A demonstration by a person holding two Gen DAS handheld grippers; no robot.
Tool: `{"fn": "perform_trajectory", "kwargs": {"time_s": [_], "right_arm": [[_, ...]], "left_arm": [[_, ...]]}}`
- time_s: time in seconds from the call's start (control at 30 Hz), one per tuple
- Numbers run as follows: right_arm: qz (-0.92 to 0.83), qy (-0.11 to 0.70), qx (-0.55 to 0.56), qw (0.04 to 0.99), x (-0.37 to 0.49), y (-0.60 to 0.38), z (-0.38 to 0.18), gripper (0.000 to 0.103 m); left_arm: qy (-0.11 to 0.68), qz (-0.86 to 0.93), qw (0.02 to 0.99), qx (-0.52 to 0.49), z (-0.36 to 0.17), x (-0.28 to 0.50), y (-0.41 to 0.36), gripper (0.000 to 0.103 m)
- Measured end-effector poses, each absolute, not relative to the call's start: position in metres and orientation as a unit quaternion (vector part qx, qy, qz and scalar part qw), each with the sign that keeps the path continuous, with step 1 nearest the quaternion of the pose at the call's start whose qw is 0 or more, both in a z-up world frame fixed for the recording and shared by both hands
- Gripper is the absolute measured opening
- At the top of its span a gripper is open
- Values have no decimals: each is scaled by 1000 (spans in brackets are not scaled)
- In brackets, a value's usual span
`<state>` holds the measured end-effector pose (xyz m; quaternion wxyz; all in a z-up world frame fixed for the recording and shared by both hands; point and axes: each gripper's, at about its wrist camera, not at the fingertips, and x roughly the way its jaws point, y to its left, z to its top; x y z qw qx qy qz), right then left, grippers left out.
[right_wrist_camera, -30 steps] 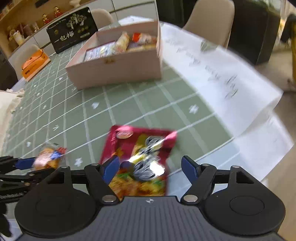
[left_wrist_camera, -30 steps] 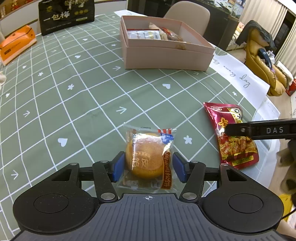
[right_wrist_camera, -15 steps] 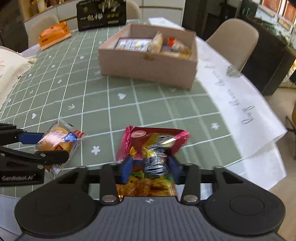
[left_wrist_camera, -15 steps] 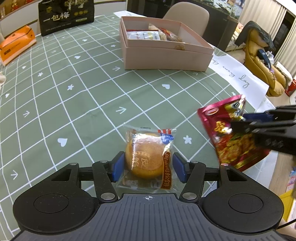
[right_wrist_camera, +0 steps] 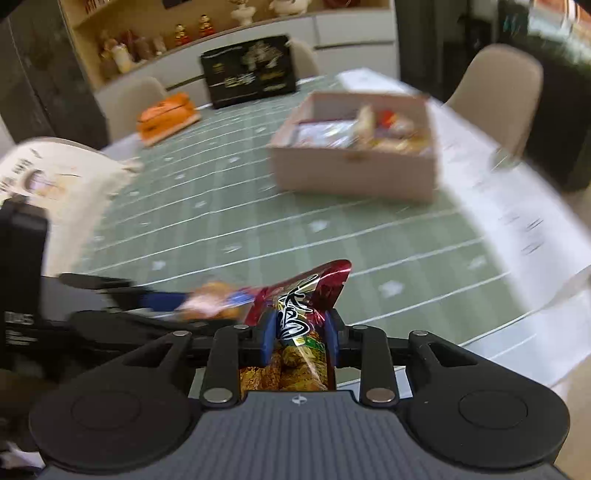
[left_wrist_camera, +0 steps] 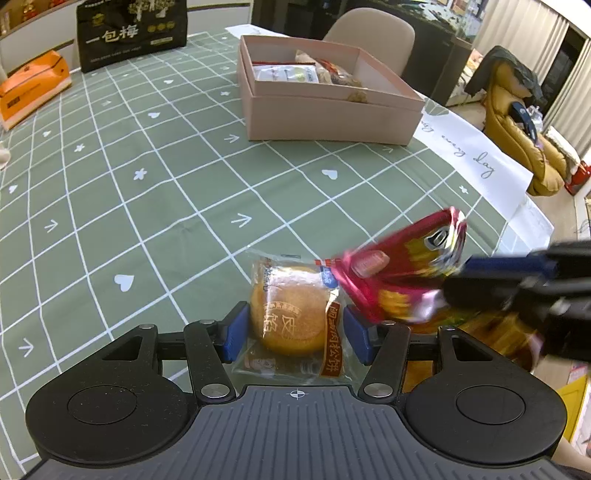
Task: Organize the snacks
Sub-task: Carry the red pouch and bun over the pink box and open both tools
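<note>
A bun in a clear wrapper (left_wrist_camera: 291, 314) sits between the blue pads of my left gripper (left_wrist_camera: 295, 328), which press its sides just over the green checked tablecloth (left_wrist_camera: 147, 192). Just to its right hangs a red snack packet (left_wrist_camera: 399, 273), lifted off the table and blurred. My right gripper (right_wrist_camera: 299, 332) is shut on this packet (right_wrist_camera: 295, 306), crumpling its middle. From the right wrist the bun (right_wrist_camera: 214, 299) shows at lower left. The open pink box (left_wrist_camera: 332, 118) with several snacks stands at the far side of the table.
A black gift bag (left_wrist_camera: 129, 33) and an orange box (left_wrist_camera: 29, 85) stand at the far left. A white paper strip with writing (left_wrist_camera: 472, 162) covers the table's right edge. A cloth tote (right_wrist_camera: 55, 177) lies left. Chairs (left_wrist_camera: 369, 29) ring the table.
My right gripper closed on the red packet, lifted it off the table and carried it left toward the bun. The left gripper and bun have not moved.
</note>
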<state>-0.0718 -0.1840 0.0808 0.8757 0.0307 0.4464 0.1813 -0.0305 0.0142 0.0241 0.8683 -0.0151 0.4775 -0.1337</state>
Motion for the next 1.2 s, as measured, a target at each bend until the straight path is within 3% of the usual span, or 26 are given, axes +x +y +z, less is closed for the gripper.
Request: {"fn": "perform_trajectory", "kwargs": {"time_s": [0.2,0.27,0.5,0.53,0.6,0.63,0.67,0.8,0.9,1.03,1.13,1.2], "right_arm": [[183,450,54,872,-68,-180,76,26],[182,446,49,875,-68,-183,81,12],[243,451,83,855,-66,-170,81,12],[230,455,73,857,-65,-167,77,17],[191,468,56,861,-62,-167,68,41],[163,475,52,863,-59,-170,61,60],[132,486,57,862,-55,-176,55,66],[104,529,152,828,-39,-194,32,70],[102,525,158,830,-36,-179,33,75],[94,514,75,850,-32,-131,28,98],[88,484,-55,869,-40,-95,18,96],[123,475,-68,868,-44,-95,21,80]], "left_arm": [[478,-135,868,-23,25,-36,25,58],[479,-128,868,-18,25,-40,29,58],[481,-129,867,-20,25,-46,36,58],[482,-125,867,-18,26,-47,37,58],[486,-120,866,-15,26,-50,38,58],[487,-116,866,-12,27,-52,40,59],[487,-110,866,-10,28,-54,42,59],[487,-84,869,-16,28,-59,56,59],[486,-75,870,-24,28,-62,65,59],[485,-70,871,-29,26,-67,73,59],[485,-71,871,-30,26,-68,74,59],[486,-70,870,-28,26,-67,73,60]]}}
